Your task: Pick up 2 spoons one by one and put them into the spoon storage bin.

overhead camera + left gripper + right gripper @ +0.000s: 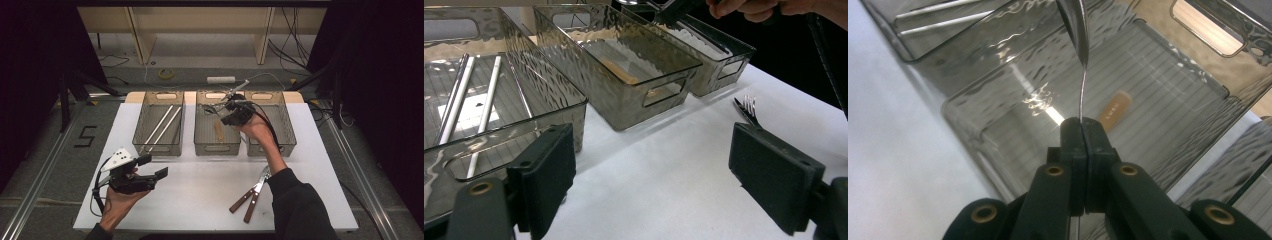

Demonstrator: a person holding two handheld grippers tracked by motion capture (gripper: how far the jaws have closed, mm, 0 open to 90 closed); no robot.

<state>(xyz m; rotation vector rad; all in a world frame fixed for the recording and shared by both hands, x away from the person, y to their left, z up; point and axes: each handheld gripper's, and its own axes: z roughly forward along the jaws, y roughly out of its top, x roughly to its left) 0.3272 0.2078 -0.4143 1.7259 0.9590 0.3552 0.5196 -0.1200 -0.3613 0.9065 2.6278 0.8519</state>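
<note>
A black "5" on the floor point(86, 136) left of the table point(200, 200).

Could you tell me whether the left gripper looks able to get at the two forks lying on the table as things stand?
Probably yes: the left gripper is open and holds nothing, and bare table lies between it and the forks; the person's right forearm sits close beside them.

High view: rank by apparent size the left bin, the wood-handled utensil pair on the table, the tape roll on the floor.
1. Left bin, clearly largest.
2. Wood-handled utensil pair.
3. Tape roll, smallest, though it lies farthest from the camera, so it looks smaller than it is.
</note>
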